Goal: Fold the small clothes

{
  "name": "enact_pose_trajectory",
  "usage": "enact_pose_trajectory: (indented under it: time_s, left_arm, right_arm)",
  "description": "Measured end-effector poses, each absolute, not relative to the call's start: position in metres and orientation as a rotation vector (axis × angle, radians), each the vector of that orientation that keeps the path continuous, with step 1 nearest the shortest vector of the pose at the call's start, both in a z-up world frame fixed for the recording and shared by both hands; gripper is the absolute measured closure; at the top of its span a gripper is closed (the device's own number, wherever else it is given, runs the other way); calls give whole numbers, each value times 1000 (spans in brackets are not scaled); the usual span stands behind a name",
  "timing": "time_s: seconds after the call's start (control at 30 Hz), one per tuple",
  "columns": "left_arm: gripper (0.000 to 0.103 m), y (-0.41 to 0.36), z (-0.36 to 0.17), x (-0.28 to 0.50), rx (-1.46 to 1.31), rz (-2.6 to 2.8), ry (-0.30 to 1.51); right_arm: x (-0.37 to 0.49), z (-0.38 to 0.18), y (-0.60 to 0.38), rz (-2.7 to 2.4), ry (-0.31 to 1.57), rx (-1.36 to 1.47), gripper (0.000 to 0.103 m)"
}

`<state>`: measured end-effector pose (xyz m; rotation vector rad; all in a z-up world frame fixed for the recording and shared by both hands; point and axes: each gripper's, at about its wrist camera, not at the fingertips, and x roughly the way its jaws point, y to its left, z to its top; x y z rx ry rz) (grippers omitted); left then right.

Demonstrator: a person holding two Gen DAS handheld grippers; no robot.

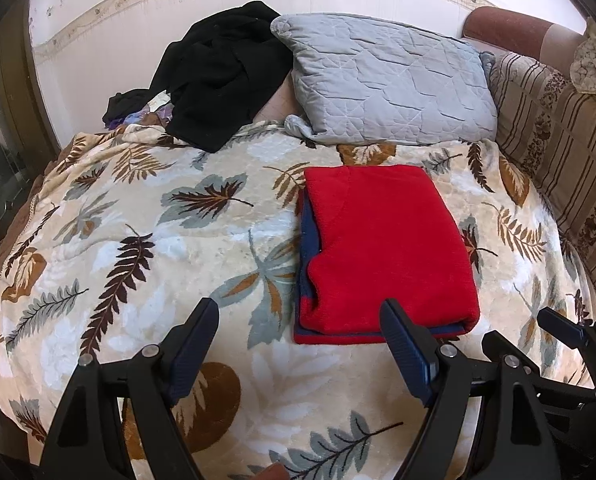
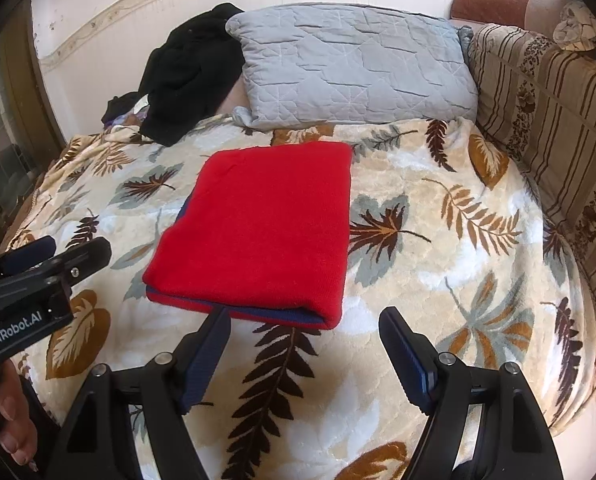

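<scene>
A folded red garment with blue trim lies flat on the leaf-patterned blanket; it also shows in the right wrist view. My left gripper is open and empty, just in front of the garment's near left corner. My right gripper is open and empty, at the garment's near edge without holding it. The right gripper also shows at the lower right of the left wrist view. The left gripper shows at the left of the right wrist view.
A black garment lies heaped at the back left against the wall. A grey quilted pillow leans at the back. A striped brown sofa back runs along the right. The blanket drops off at the left edge.
</scene>
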<state>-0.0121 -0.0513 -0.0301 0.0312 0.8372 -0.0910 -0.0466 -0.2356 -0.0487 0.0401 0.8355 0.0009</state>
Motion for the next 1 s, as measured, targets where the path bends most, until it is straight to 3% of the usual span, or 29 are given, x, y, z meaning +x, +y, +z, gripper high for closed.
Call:
enact_pose_trajectory:
  time_s: [1.0]
  left_arm:
    - [20, -62, -31, -4, 40, -113, 838]
  right_arm:
    - [-37, -53, -238, -2, 857, 28, 23]
